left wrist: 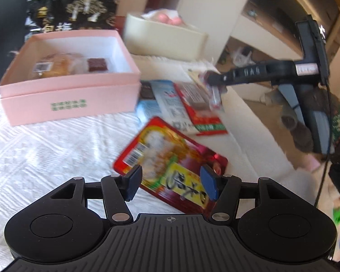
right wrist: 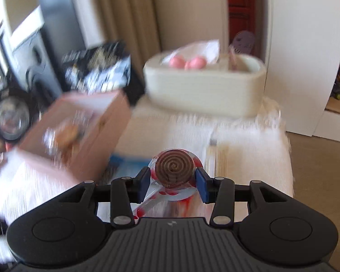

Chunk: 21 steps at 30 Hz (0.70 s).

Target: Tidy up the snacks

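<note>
My left gripper [left wrist: 171,184] stands open low over a red and yellow snack packet [left wrist: 165,156] that lies on the white tablecloth [left wrist: 45,158]. The packet runs under both fingers; I cannot tell if the pads touch it. My right gripper [right wrist: 173,179] is shut on a round brown swirl snack [right wrist: 173,166] in a clear wrapper with red dots. The left wrist view shows the right gripper [left wrist: 209,83] in the air above several flat packets [left wrist: 192,111], with the wrapped snack [left wrist: 214,95] hanging from its tips. An open pink box [left wrist: 68,99] holds a bun and a brown square.
A cream basket [right wrist: 204,90] with pink balls stands at the table's far end, also visible as the cream basket [left wrist: 161,43] behind the box. A black snack bag [left wrist: 74,9] leans at the back left. The table's right edge [left wrist: 249,131] drops to the floor.
</note>
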{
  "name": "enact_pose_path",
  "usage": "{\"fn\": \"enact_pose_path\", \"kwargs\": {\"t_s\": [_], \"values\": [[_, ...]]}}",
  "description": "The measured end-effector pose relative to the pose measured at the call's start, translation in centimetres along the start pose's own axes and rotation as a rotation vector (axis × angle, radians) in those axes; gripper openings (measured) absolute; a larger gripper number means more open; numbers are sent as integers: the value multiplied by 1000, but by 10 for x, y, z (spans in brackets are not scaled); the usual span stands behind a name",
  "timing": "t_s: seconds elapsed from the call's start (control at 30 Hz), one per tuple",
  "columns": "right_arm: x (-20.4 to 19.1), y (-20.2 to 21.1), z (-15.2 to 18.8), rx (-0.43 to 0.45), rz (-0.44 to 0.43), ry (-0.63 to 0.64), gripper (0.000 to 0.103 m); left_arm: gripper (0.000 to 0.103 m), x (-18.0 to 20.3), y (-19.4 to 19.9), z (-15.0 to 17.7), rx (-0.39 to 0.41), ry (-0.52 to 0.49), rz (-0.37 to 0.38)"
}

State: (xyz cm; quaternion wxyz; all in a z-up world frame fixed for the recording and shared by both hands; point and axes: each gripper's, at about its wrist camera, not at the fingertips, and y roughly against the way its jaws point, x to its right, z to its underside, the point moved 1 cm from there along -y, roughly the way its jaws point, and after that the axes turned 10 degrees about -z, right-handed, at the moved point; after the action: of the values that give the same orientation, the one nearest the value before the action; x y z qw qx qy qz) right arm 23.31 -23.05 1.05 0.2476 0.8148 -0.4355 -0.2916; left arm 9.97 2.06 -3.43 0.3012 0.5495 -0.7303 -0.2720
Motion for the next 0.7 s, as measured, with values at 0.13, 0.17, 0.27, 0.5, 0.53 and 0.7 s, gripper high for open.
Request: {"fn": "enact_pose_path", "kwargs": {"t_s": [0.13, 0.17, 0.27, 0.5, 0.53, 0.7], "values": [[-14, 8, 33, -45, 16, 103, 44, 62, 11, -2, 7, -32, -46, -47], [-21, 11, 40, -44, 25, 136, 45, 62, 12, -3, 9, -40, -56, -60], [-36, 26, 56, -20, 34, 231, 44, 62, 13, -4, 13, -61, -67, -79], [-78, 24, 100, -82, 100, 458, 42, 61, 19, -7, 18, -80, -68, -31], [-81, 20, 104, -103, 96, 457, 42, 61, 20, -8, 18, -84, -74, -34], [-87, 14, 115, -147, -88, 341, 40, 59, 7, -11, 13, -75, -60, -69]]}}
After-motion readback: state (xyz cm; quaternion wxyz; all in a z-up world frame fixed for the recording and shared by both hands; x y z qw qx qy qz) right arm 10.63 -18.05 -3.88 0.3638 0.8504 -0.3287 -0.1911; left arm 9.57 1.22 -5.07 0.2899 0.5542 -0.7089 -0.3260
